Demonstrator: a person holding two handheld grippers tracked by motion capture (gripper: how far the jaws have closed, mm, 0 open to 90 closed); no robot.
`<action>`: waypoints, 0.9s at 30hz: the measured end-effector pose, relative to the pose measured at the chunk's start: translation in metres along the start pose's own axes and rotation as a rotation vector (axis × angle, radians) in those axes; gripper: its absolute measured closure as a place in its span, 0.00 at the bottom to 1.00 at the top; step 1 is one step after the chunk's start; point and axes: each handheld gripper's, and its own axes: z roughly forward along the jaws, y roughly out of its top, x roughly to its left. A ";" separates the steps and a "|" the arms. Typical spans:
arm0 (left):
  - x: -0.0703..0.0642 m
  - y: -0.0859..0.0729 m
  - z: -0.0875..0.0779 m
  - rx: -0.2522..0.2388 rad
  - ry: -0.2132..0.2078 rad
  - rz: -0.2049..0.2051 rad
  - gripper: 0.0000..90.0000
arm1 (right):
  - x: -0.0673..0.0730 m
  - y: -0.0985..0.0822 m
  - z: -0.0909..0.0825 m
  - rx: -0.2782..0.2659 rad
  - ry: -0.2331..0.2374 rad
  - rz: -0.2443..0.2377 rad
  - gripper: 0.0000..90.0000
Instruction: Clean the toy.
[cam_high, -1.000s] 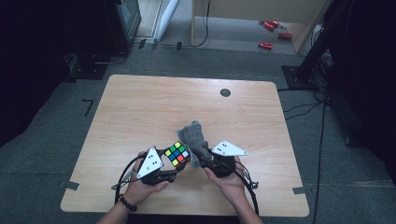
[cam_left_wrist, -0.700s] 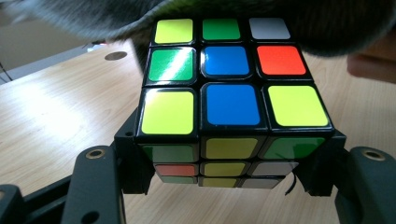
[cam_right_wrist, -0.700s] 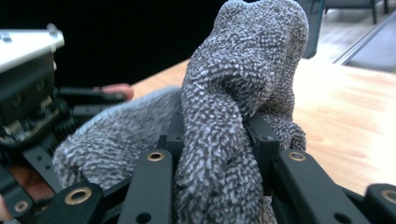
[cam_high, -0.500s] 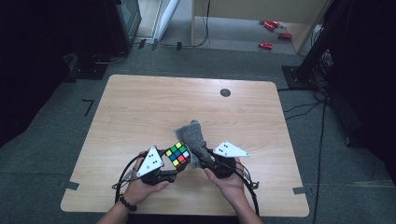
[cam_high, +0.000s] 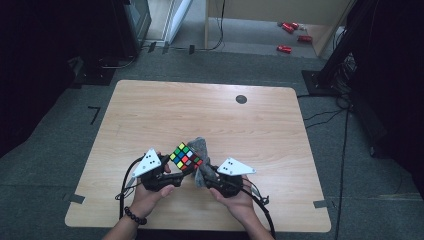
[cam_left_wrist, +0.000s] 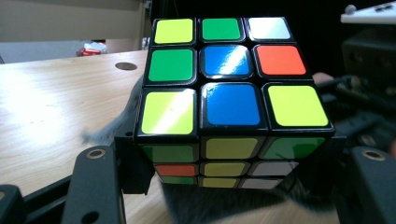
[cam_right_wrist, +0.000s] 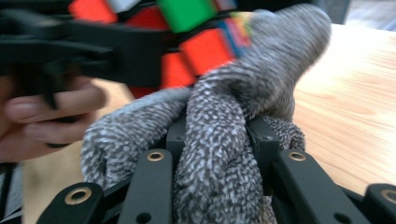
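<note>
the left claw (cam_high: 176, 172) pinches the puzzle cube (cam_high: 185, 156) above the worktop (cam_high: 210, 112), while the right claw (cam_high: 204, 176) clamps a grey cloth (cam_high: 200, 148) touching the cube's far side.

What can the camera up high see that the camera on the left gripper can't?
Only the high view takes in both hands: the left gripper, the right gripper shut on the grey cloth, the whole table and the floor around it. Only the left gripper view shows the cube's stickers up close, with its jaws clamped on the cube's sides. Both views share the cube, a bit of cloth and the dark round spot in the tabletop.
</note>
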 end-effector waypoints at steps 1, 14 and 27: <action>0.000 0.000 0.000 -0.002 -0.003 -0.001 0.39 | 0.008 -0.001 0.003 0.004 0.017 -0.020 0.76; 0.008 0.004 -0.007 -0.020 0.020 -0.015 0.39 | 0.011 -0.003 0.004 -0.011 -0.028 -0.070 0.76; 0.008 0.004 -0.006 -0.034 -0.015 -0.038 0.39 | 0.034 -0.008 0.012 0.008 0.040 -0.176 0.76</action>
